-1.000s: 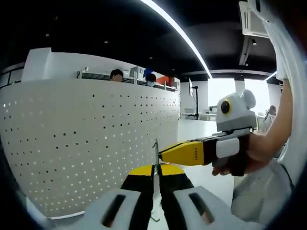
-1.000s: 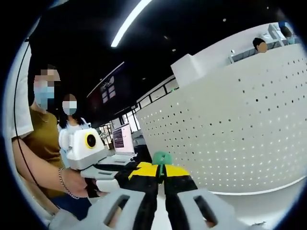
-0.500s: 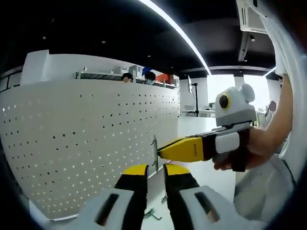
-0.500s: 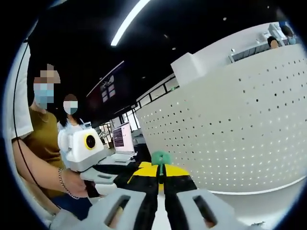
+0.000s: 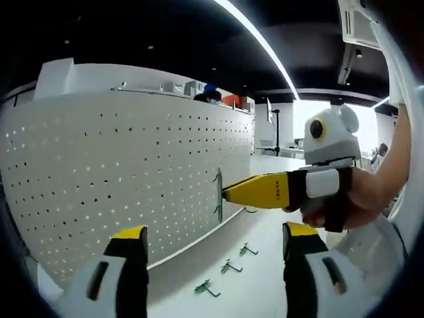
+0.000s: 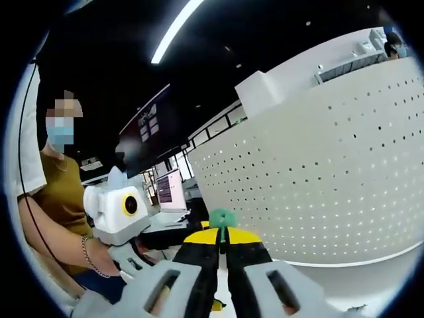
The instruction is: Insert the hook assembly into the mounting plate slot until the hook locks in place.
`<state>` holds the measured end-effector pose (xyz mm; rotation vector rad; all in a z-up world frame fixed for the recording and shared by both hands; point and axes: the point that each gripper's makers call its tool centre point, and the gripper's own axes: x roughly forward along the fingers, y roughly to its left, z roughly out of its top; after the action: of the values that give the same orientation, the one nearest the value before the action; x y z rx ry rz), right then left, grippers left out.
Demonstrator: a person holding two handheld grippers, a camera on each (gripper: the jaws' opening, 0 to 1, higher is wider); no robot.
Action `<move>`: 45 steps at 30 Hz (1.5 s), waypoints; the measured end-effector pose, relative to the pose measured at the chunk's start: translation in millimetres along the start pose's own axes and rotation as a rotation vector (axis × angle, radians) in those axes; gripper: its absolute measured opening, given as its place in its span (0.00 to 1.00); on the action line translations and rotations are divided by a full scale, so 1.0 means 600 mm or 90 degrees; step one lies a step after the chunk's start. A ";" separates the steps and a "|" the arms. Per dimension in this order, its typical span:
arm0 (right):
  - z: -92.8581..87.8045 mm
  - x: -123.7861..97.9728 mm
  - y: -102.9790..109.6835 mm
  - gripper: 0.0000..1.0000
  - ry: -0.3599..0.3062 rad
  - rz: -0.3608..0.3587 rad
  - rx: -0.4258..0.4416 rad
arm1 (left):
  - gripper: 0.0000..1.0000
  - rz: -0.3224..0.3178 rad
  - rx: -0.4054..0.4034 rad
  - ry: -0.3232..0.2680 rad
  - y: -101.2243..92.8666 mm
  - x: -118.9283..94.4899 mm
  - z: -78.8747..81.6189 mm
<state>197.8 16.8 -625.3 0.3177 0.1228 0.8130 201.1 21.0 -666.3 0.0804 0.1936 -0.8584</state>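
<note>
The white perforated mounting plate stands upright and curves across the left gripper view; the right gripper view has it on the right. A thin metal hook hangs in the air just in front of the plate. My right gripper comes in from the right, shut on it. In the right gripper view the hook's green end sticks up between the shut yellow jaws of the right gripper. My left gripper stands wide open below the hook, holding nothing.
Three loose hooks lie on the white table below the plate's lower edge. A person's arm and body are at the left of the right gripper view. Office desks and screens are behind.
My left gripper was shut on the hook, then let it go and opened wide. The right gripper keeps hold of the hook, which stays near the plate.
</note>
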 end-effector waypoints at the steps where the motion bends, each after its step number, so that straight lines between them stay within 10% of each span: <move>1: 0.000 0.000 0.000 0.00 0.000 0.000 0.003 | 0.94 0.006 0.011 0.005 0.002 0.000 -0.003; 11: 0.001 -0.001 -0.003 0.01 0.003 -0.008 0.001 | 0.97 0.008 0.009 0.008 0.002 -0.001 -0.008; 23: 0.074 0.005 -0.081 0.01 -0.005 -0.132 -0.125 | 0.93 0.025 -0.003 0.008 0.005 -0.013 -0.014; 45: 0.150 0.036 -0.162 0.01 0.002 -0.262 -0.162 | 0.91 0.057 -0.013 0.001 0.013 -0.043 -0.023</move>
<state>300.8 -50.8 -571.4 0.0455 0.0833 0.4137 189.0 47.5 -674.7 0.0703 0.1987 -0.7678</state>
